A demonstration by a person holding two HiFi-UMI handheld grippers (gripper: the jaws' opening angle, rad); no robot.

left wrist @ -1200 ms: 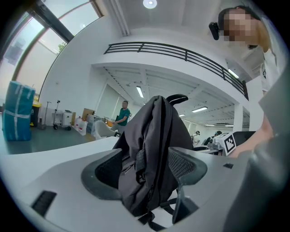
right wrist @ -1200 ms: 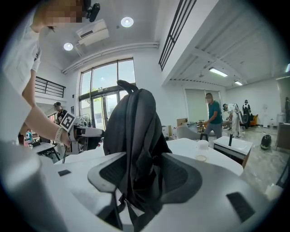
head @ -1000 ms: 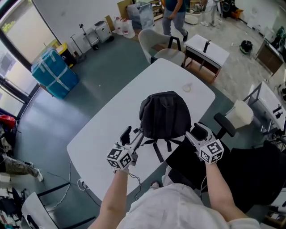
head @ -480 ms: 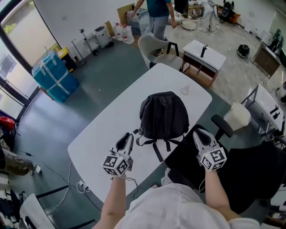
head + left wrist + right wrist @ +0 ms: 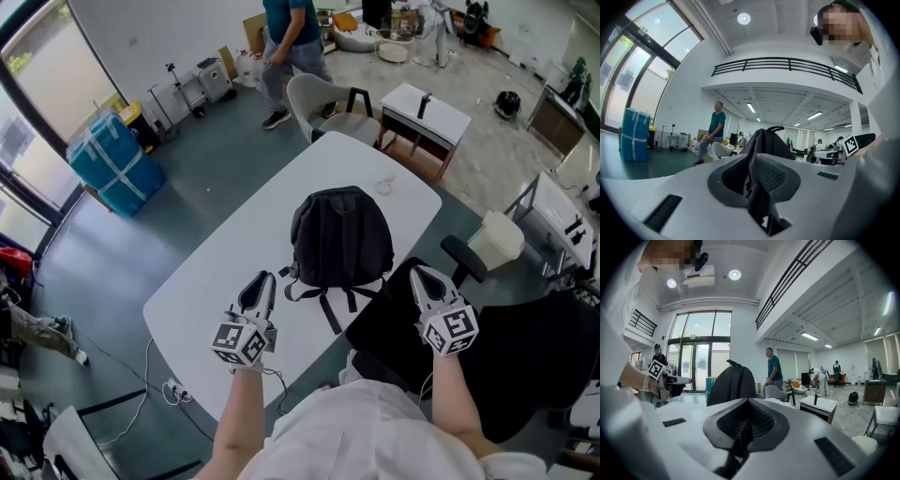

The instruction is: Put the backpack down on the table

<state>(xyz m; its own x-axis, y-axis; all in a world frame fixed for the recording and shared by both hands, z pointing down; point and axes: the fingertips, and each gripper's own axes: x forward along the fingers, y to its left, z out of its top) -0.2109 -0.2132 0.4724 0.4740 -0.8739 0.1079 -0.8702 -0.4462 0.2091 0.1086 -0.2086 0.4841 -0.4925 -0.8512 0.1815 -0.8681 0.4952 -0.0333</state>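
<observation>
The black backpack point(image 5: 342, 234) lies on the white table point(image 5: 225, 262), its straps trailing toward me. My left gripper point(image 5: 266, 279) hovers just short of its lower left strap, jaws shut with nothing held. My right gripper point(image 5: 419, 274) hangs off the table's right edge, apart from the bag, and is also shut and empty. In the left gripper view the backpack point(image 5: 765, 140) shows beyond the closed jaws of that gripper point(image 5: 752, 157). The right gripper view shows the backpack point(image 5: 731, 383) standing behind its closed jaws point(image 5: 749, 401).
A person point(image 5: 286, 42) walks past the table's far end, near a white chair point(image 5: 323, 94) and a small white side table point(image 5: 427, 108). A black seat point(image 5: 389, 328) and a white stool point(image 5: 497, 239) stand at the right. A blue wrapped box point(image 5: 112, 150) sits far left.
Both grippers went from open at the backpack's lower corners to shut, and drew back toward me and upward. The backpack stays on the table. The background person walked left.
</observation>
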